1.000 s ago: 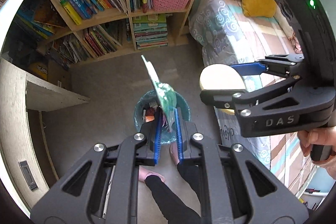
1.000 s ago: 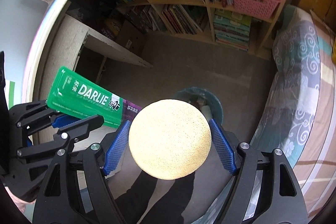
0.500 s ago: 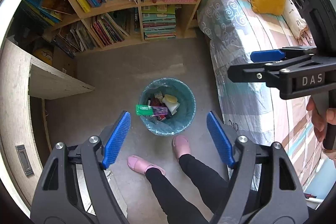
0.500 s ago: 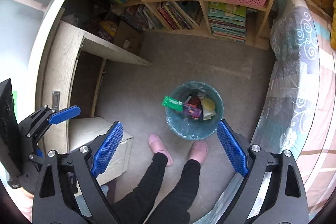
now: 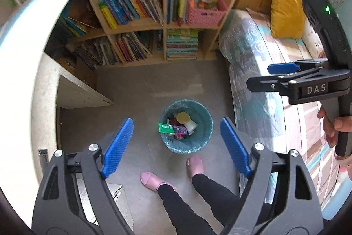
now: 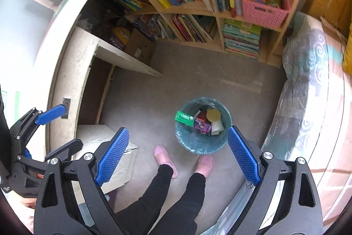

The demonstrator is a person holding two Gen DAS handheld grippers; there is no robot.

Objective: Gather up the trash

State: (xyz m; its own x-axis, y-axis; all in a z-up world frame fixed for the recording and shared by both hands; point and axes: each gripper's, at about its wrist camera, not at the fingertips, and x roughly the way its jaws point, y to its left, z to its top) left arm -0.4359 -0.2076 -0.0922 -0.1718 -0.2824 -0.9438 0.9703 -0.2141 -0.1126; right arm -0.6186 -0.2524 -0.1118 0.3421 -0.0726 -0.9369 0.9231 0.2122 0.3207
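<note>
Drop step looks complete: left gripper (image 5: 176,144) has just been opening, fingers now spread wide with nothing between them; right gripper (image 6: 178,155) likewise wide and empty. Green toothpaste box (image 5: 165,127) and yellow round lid (image 5: 183,117) lie in the teal trash bin (image 5: 204,136) on the floor, below both. Next move, likely: find remaining trash, none visible here.

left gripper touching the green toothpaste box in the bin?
Apart. In the left wrist view the left gripper is open and empty, well above the bin; the green toothpaste box lies inside it.
</note>
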